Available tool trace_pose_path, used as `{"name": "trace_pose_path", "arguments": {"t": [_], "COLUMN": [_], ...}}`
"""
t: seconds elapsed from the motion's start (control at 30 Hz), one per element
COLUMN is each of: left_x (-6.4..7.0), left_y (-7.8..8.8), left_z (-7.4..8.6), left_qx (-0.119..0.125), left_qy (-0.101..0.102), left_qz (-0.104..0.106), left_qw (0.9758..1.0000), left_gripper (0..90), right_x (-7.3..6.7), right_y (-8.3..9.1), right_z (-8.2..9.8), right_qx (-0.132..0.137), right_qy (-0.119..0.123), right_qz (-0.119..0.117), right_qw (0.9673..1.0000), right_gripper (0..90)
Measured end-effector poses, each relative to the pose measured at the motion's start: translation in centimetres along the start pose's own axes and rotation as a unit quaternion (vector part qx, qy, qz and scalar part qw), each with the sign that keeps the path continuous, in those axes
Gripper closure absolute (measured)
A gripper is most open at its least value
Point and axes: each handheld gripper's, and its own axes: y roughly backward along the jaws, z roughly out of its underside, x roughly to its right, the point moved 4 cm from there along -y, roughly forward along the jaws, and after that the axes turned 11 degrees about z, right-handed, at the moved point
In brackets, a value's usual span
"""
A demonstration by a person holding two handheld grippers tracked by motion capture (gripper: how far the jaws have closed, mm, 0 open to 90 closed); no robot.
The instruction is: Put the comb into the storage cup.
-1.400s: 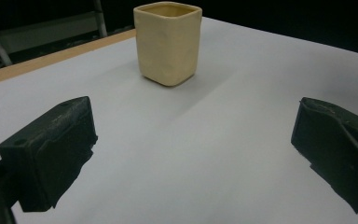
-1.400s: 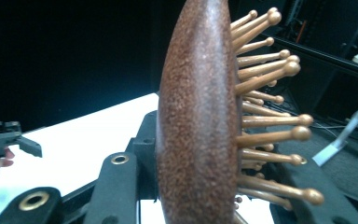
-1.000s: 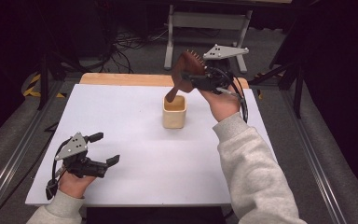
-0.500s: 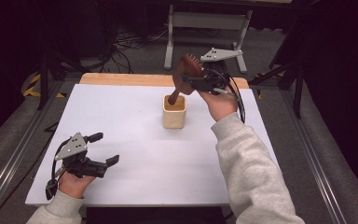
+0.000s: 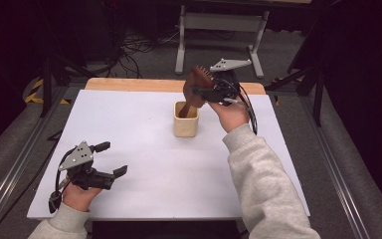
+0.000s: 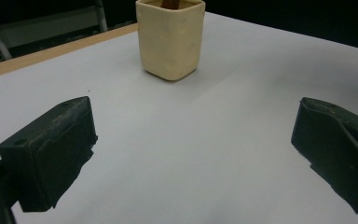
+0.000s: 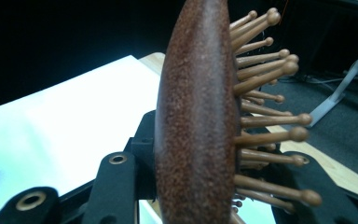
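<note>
One wooden hairbrush (image 5: 195, 85), rigid, light, pinched at its head by right gripper (image 5: 210, 92) | handle inside cup (image 5: 185, 119) at 12 o'clock | left gripper (image 5: 110, 160) jaws spread, idle.

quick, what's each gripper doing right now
Left gripper: open, holding nothing.
Right gripper: closed on the wooden hairbrush, handle in the cream cup.

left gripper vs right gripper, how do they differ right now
The left gripper is open with nothing between its fingers; the right gripper is shut on the brown hairbrush. The left sits low over the white table near the person; the right is raised at the far side above the cream cup. Both are hand-held, with black fingers.
</note>
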Motion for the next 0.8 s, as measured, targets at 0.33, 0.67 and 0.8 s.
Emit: {"name": "trace_pose_path", "arguments": {"t": [0.33, 0.67, 0.8], "left_x": [-0.1, -0.1, 0.0], "left_y": [0.0, 0.0, 0.0], "left_z": [0.0, 0.0, 0.0], "left_qx": [-0.004, -0.005, -0.005], "left_qy": [-0.002, -0.001, 0.001], "left_qz": [0.000, 0.001, 0.002], "left_qw": [1.0000, 1.0000, 1.0000], "left_gripper": [0.7, 0.8, 0.7], "right_x": [-0.3, -0.5, -0.6], "right_y": [-1.0, -1.7, -1.9], "right_z": [0.8, 1.3, 1.5], "right_qx": [-0.026, -0.046, -0.054], "right_qy": [-0.002, 0.000, 0.001], "right_qz": [-0.007, -0.012, -0.014], "right_qw": [0.9996, 0.9989, 0.9984], "right_gripper": [56.7, 55.5, 54.8]}}
